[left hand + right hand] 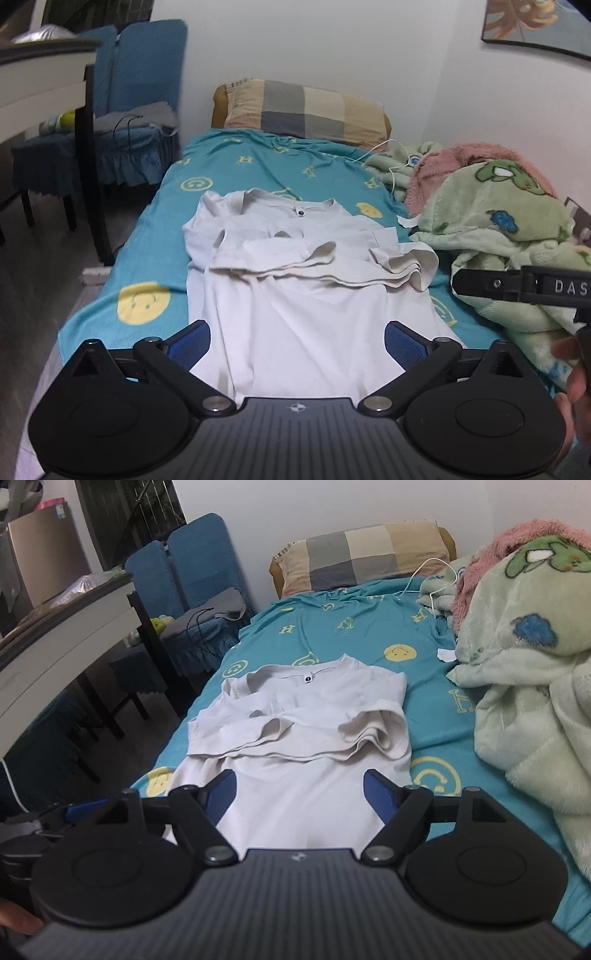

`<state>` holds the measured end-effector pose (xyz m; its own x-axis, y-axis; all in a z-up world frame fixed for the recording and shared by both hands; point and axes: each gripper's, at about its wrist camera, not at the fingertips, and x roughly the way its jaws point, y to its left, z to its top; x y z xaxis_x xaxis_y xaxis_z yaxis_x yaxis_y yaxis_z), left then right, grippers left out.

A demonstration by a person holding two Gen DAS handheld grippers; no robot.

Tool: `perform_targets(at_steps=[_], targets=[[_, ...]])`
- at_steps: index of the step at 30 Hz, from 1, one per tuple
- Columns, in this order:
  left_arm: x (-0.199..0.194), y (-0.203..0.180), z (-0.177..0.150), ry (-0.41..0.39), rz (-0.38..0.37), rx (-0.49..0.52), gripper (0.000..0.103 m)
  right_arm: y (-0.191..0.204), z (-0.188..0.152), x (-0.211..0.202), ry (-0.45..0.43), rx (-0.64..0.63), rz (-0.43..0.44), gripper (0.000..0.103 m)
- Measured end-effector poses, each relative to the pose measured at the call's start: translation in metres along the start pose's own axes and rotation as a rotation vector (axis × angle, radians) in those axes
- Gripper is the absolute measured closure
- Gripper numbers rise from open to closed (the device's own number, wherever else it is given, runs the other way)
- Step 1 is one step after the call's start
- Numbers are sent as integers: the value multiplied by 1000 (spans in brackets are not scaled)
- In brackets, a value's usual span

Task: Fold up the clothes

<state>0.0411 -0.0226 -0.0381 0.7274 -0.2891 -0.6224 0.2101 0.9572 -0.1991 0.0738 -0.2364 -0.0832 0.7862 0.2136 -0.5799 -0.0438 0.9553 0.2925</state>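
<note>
Both claws are hanging wide open and empty over the near hem of the white shirt (295, 314): left claw (297, 341), right claw (299, 794). Shirt is lying sleeves-folded on the teal sheet (332, 635), collar toward the pillow (303, 109).

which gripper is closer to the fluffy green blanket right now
Right. The right gripper hovers open over the white T-shirt's hem beside the green blanket; the left gripper, also open, is farther toward the bed's outer edge.

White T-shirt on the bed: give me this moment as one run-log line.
white T-shirt: flat on teal bedsheet, both sleeves folded inward | left gripper: open, empty | right gripper: open, empty | hem fold pending
</note>
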Motion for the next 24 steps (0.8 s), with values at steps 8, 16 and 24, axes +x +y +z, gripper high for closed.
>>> perform_targets(at_steps=[8,16,24], targets=[[29,54,-14,223,-197,-467,1,-46,-21,13,130,372,105,26],[67,103,-52,361,-235,-908,3,-81,-68,52,364,838,255,23],[84,113,-53,263,-258,-981,24,-88,-81,68,313,970,142,30]])
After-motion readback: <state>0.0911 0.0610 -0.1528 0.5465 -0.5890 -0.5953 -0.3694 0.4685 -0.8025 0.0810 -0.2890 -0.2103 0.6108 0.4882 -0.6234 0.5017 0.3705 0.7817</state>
